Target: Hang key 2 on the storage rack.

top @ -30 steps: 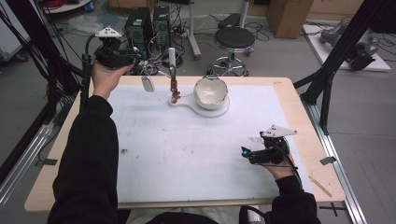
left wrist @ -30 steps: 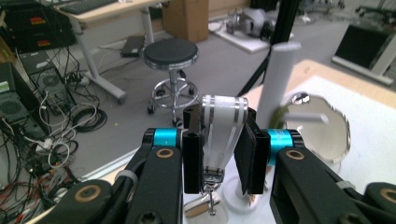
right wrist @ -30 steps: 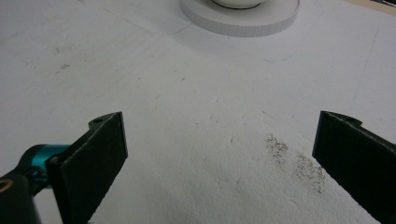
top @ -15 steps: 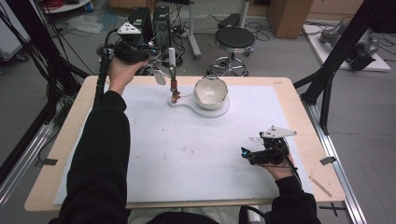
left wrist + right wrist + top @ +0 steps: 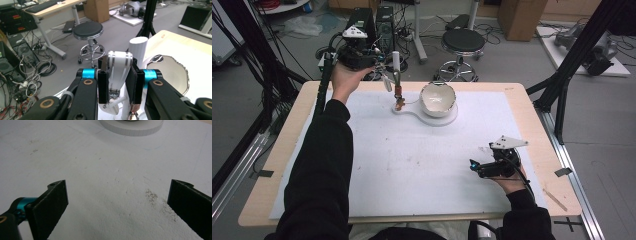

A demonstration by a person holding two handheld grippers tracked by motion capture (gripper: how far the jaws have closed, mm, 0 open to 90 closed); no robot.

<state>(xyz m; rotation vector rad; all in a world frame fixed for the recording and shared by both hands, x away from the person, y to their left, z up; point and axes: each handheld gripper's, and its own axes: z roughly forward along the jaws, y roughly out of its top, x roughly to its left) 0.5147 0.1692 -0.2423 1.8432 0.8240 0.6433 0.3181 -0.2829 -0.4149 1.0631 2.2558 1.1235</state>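
Where the table's near edge runs, right gripper (image 5: pixel 473 165): lying low on the white sheet (image 5: pixel 412 165), jaws spread wide, nothing between them
Right gripper view: bare sheet with a dusting of dark specks by one jaw, which the high view is too coarse to catch; the base plate (image 5: pixel 132 128) is cut off by the top edge
Middle of the table: bowl (image 5: pixel 438 97) sits on that plate, a small clamp stand (image 5: pixel 399 97) just beside it, a white tube (image 5: pixel 395 59) rising upright above the stand
Left gripper (image 5: pixel 383 70): up at the far edge, jaws clamped on a white striped piece (image 5: pixel 120 67)
Left gripper view: the piece stands upright between the two black pads, both pressing its sides, with the tube right behind it and the bowl off to the right; the grey stripes show here, not from above
Hard to tell: the piece's lower end drops behind the jaws, and from above it is a pale blur under the hand
Farthest: a black stool (image 5: pixel 460 40) on the floor beyond
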